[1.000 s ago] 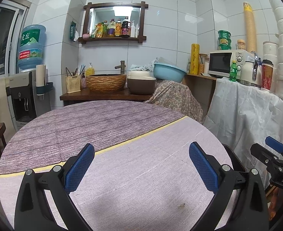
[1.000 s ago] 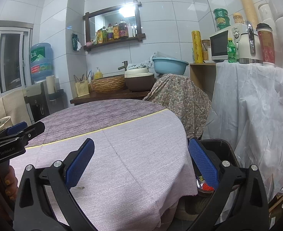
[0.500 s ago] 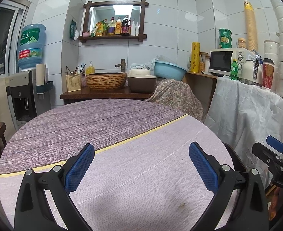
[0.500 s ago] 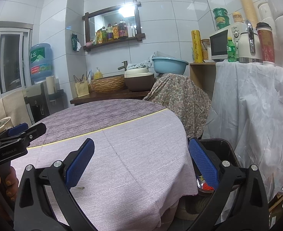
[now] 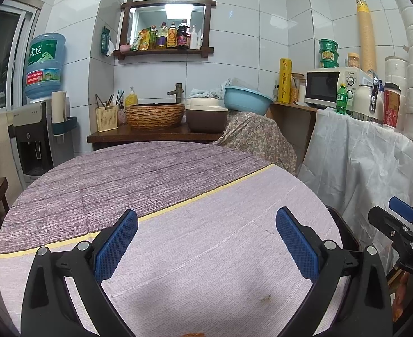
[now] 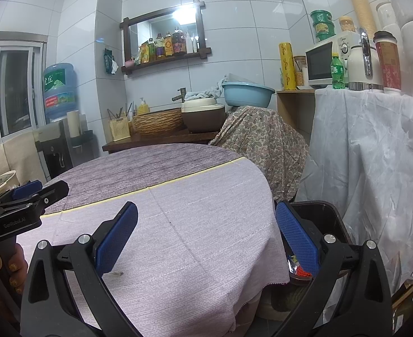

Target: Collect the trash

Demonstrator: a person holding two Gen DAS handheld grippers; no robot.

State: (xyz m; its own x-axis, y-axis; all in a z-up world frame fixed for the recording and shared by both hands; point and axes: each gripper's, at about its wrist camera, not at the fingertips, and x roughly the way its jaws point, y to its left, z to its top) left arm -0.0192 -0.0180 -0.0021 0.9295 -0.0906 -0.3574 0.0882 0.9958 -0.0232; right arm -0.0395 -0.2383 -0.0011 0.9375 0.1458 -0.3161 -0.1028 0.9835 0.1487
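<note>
Hovering with jaws spread wide and empty over the round desk [image 5: 195, 252], the left hand-held gripper [image 5: 206, 241] and right hand-held gripper [image 6: 206, 236] face only a tiny brown scrap [image 5: 265, 297] near the desk's front edge, probably light and crumbly, best pinched edgewise, while the black trash bin [image 6: 324, 210] waits beyond the desk's right rim.

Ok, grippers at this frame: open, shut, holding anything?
Left gripper: open, nothing between the fingers.
Right gripper: open, nothing held.
</note>
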